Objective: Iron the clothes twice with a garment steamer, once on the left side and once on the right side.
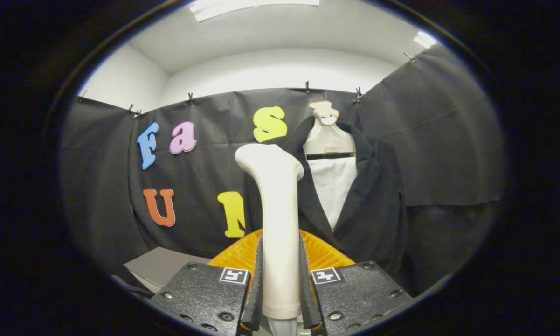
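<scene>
A white garment steamer (278, 219) stands upright between my fingers, its handle pressed from both sides and its head rising above them. My gripper (280, 280) is shut on that handle. Beyond the steamer hangs a black jacket (377, 200) on a pale hanger (328, 137), open at the front over a white shirt panel (333, 186). The steamer head covers the jacket's left front. An orange ribbed part (324, 252) shows just behind the handle.
A grey table corner (161, 268) lies low, left of the fingers. Black cloth walls close the booth behind and to both sides of the jacket. White ceiling with light panels sits above.
</scene>
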Demonstrator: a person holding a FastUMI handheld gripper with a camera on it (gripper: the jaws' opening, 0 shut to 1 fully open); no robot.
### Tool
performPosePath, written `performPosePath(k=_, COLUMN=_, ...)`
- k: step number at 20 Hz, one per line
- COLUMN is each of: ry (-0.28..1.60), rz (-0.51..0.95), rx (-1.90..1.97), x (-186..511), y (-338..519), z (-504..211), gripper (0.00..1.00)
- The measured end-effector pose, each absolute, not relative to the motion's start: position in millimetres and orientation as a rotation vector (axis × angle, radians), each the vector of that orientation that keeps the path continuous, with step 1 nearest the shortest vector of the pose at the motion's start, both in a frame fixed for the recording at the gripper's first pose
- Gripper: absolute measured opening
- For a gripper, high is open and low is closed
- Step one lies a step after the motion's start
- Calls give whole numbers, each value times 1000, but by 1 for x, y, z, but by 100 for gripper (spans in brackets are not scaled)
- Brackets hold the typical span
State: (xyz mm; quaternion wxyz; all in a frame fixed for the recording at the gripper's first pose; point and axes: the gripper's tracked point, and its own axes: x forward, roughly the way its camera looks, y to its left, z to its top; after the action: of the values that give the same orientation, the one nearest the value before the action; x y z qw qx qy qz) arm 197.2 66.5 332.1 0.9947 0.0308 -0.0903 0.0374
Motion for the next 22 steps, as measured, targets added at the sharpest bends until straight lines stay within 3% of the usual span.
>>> performPosePath(k=10, ry=-117, rz=71, rx=41, x=243, y=51, z=313, gripper=36)
performPosePath(k=22, ry=-18, rz=27, rx=6, x=244, y=33, z=259, gripper=36)
